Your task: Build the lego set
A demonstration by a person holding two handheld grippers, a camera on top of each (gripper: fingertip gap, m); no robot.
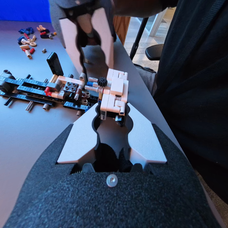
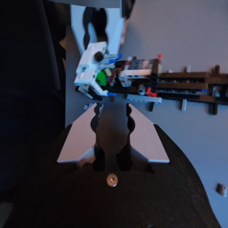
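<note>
The lego model (image 1: 37,88) is a long black chassis lying on the grey table, with a white block (image 1: 116,88) at its near end by the table edge. A black gear (image 1: 102,81) sits on that block among pins. My left gripper (image 1: 112,104) is closed around the end of the white block, one finger on each side. My right gripper (image 1: 97,70) hovers over the model just behind the gear, jaws apart and empty. In the blurred right wrist view my right gripper (image 2: 112,104) is open, short of the model (image 2: 135,79), which shows a green piece (image 2: 101,77).
A pile of small loose pieces (image 1: 30,38) lies at the far left of the table. A black beam (image 1: 54,64) stands behind the chassis. The table edge (image 1: 141,86) runs close on the right, with a person's dark clothing (image 1: 191,86) beyond. A stray piece (image 2: 220,188) lies near my right gripper.
</note>
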